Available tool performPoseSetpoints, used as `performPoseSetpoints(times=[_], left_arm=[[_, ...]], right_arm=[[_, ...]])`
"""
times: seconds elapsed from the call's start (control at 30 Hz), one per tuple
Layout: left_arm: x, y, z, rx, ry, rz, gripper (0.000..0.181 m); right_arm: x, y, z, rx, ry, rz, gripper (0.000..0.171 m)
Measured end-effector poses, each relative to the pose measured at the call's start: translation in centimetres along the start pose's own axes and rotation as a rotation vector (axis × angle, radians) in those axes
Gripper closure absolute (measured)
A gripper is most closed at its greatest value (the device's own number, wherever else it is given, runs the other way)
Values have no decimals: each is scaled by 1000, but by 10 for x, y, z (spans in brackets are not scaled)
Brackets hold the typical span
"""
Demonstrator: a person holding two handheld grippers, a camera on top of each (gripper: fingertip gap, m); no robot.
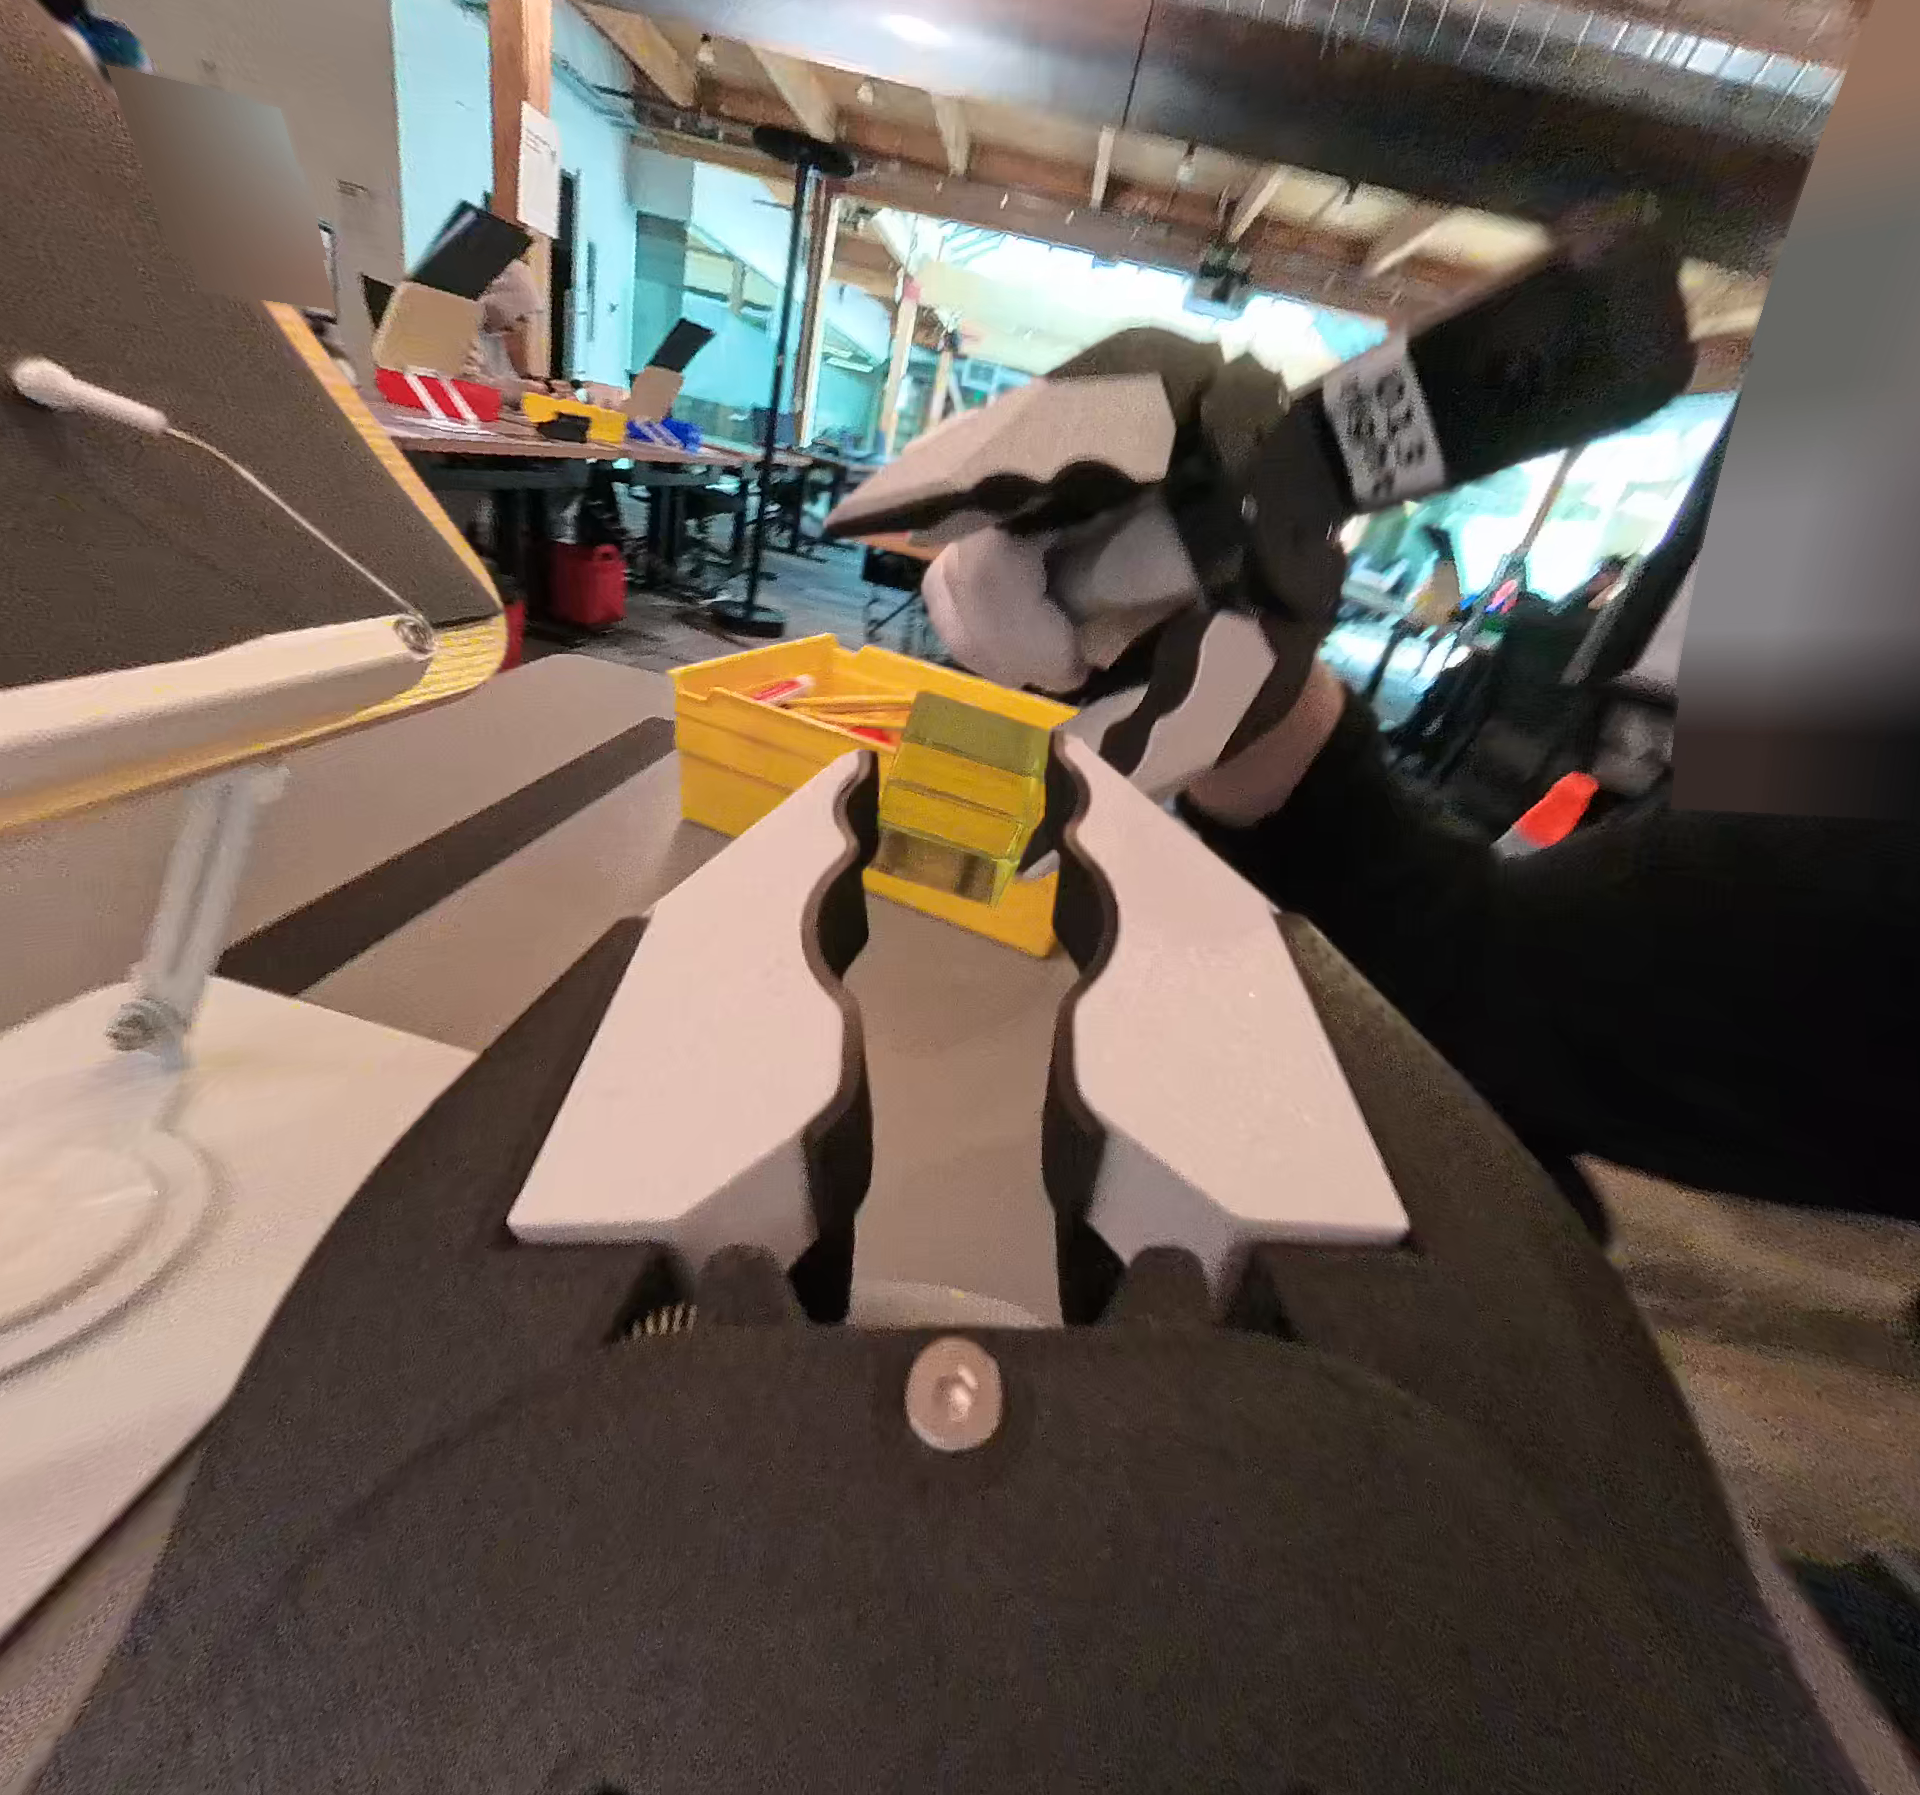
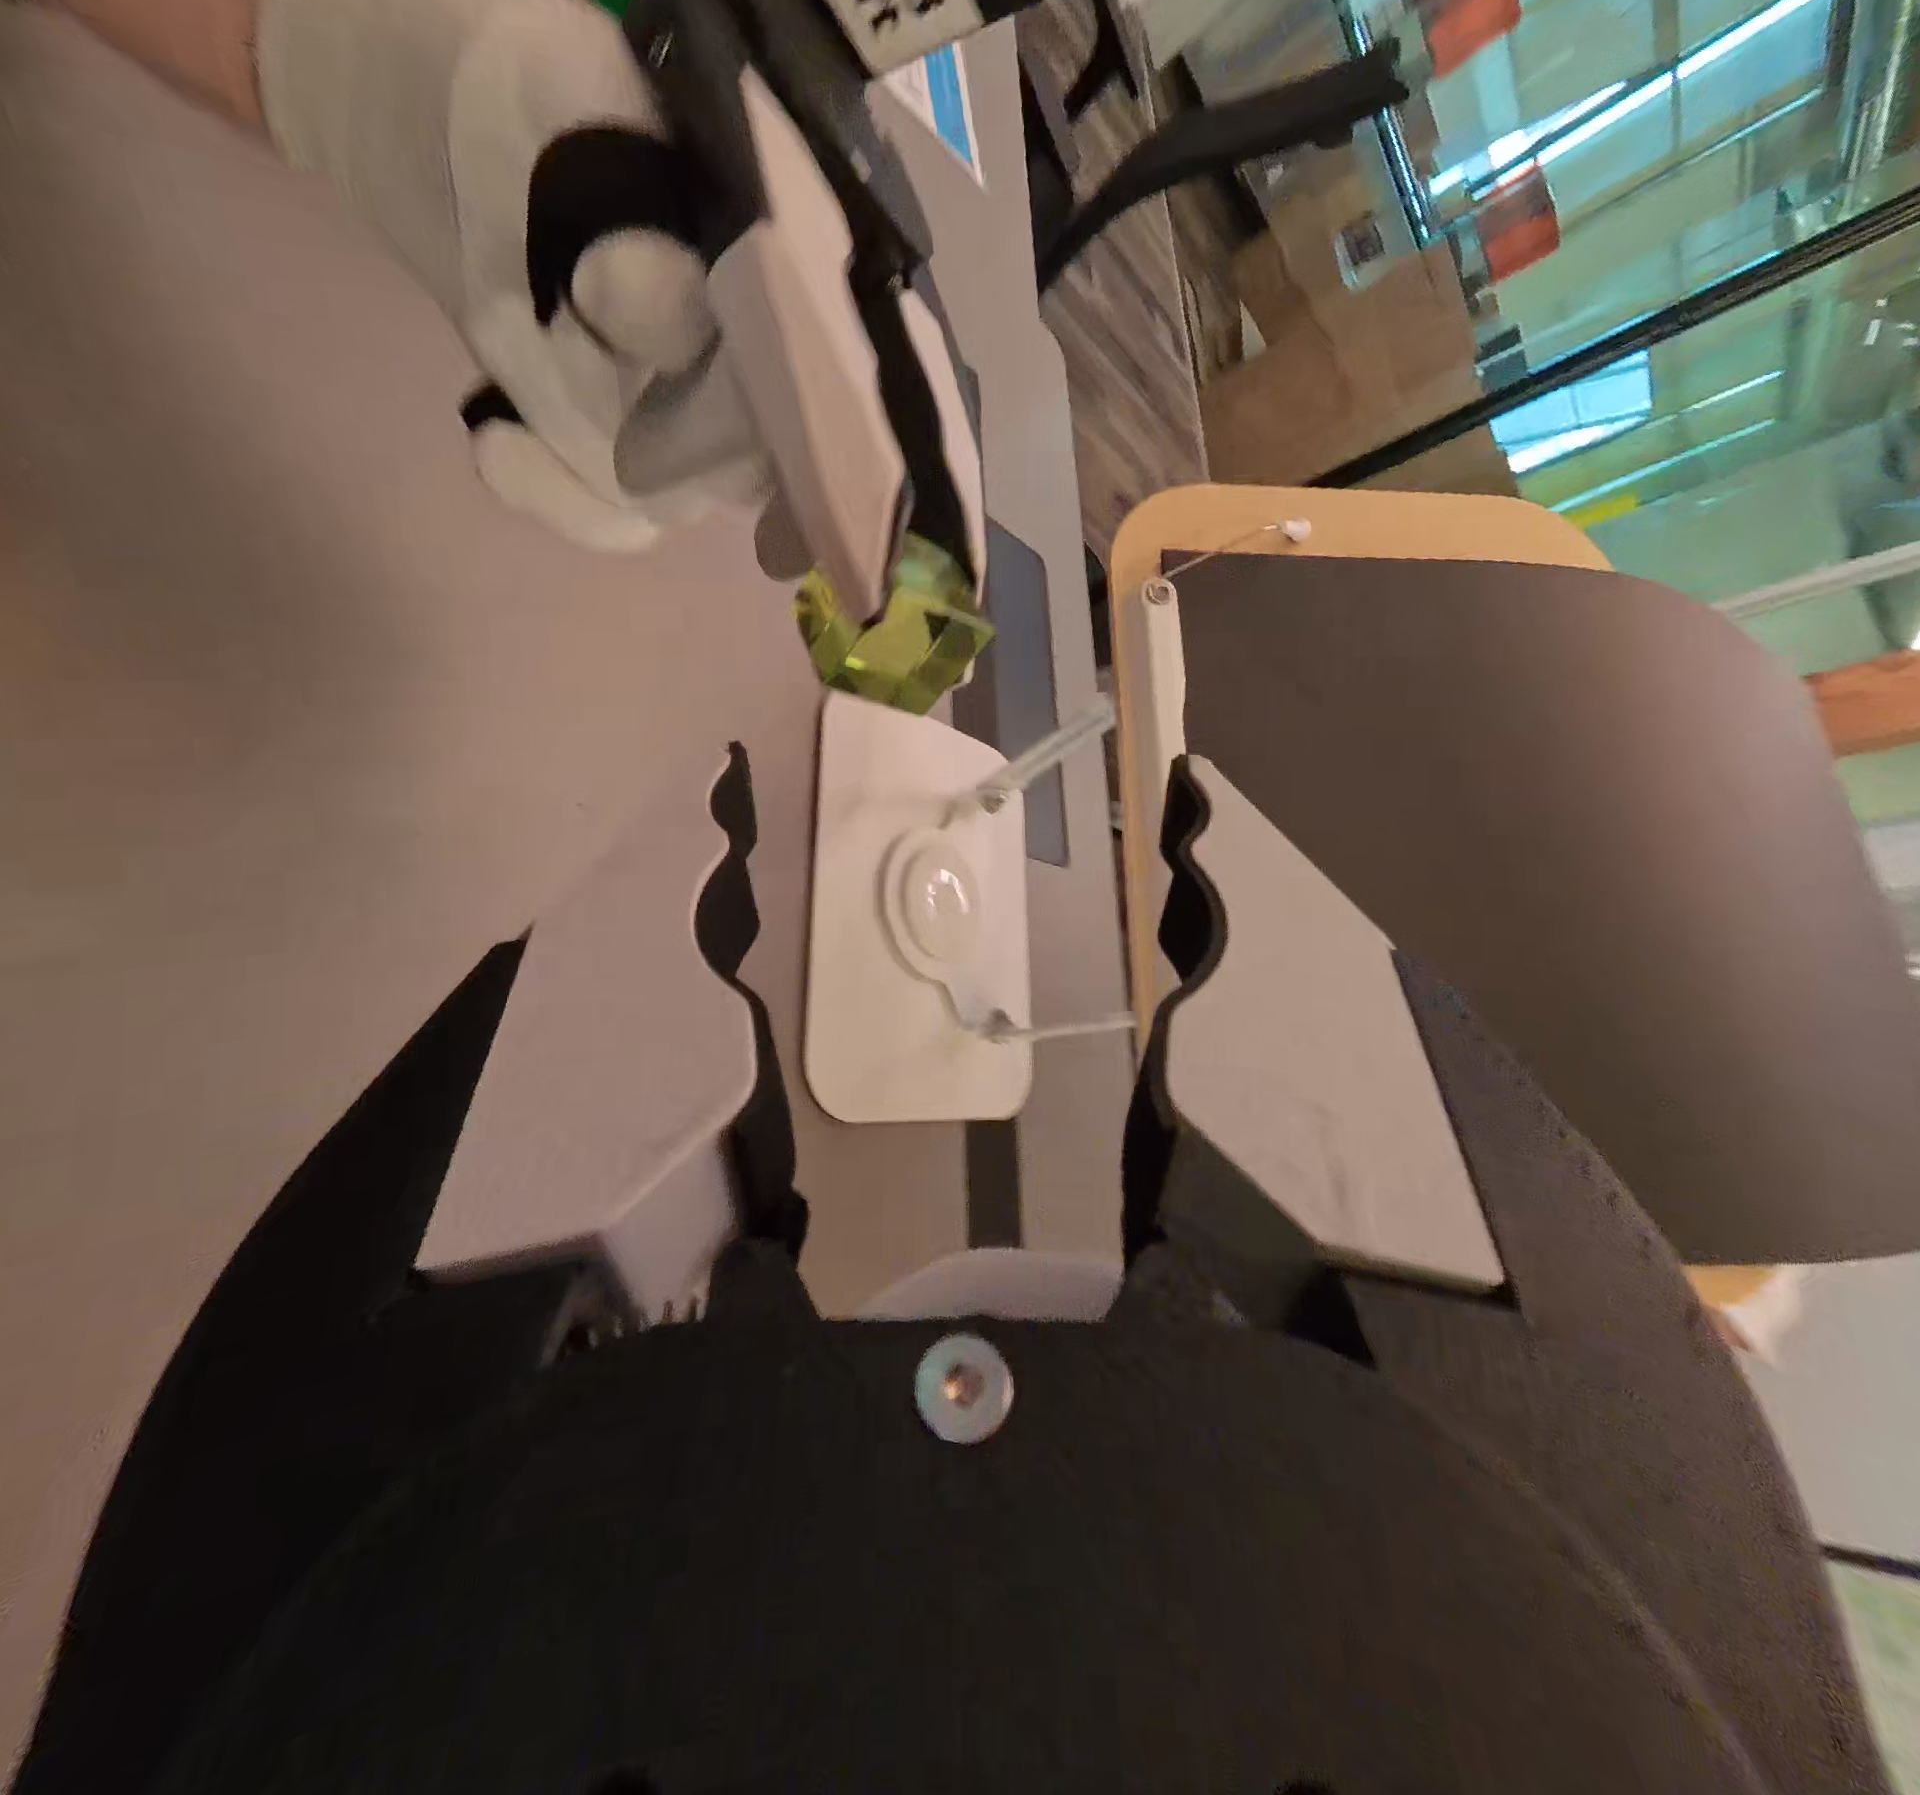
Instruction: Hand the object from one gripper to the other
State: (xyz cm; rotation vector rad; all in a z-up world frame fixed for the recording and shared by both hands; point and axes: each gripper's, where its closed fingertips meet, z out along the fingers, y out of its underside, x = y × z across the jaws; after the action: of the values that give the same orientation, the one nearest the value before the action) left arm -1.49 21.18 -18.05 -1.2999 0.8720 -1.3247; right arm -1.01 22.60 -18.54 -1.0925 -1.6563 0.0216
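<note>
A translucent yellow-green block (image 1: 961,789) sits clamped between the tips of my left gripper (image 1: 961,758), which is shut on it and holds it above the grey table. In the right wrist view the block (image 2: 894,649) hangs from the left gripper (image 2: 920,597) just above and ahead of my right gripper (image 2: 961,795). The right gripper is open and empty, and its jaws stand wide apart, short of the block. In the left wrist view, a white-gloved hand holds the right gripper behind the block, its upper finger (image 1: 1039,436) above it and the lower one beside it.
A yellow bin (image 1: 748,758) with red and yellow items stands on the table behind the block. A black panel (image 1: 208,498) on a white base plate (image 2: 914,914) stands at the left. Other tables and bins are far back.
</note>
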Motion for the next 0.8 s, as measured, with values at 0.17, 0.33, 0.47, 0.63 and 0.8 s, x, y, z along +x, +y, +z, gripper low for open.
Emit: performPoseSetpoints(times=[0.17, 0.33, 0.47, 0.63, 0.8], left_arm=[[-3, -7, -9, 56, 75, -152, 152], [-1, -9, -10, 80, 107, -193, 152], [-1, -10, -10, 79, 107, -191, 152], [-3, -9, -9, 87, 83, -179, 152], [-7, -13, -9, 123, 62, -189, 153]], right_arm=[[2, -15, 22, -24, 112, -170, 93], [-1, -31, 34, 1, 167, -248, 101], [-4, -29, 42, -30, 173, -270, 119], [-1, -27, 46, -66, 204, -277, 134], [3, -26, 49, -71, 221, -245, 129]])
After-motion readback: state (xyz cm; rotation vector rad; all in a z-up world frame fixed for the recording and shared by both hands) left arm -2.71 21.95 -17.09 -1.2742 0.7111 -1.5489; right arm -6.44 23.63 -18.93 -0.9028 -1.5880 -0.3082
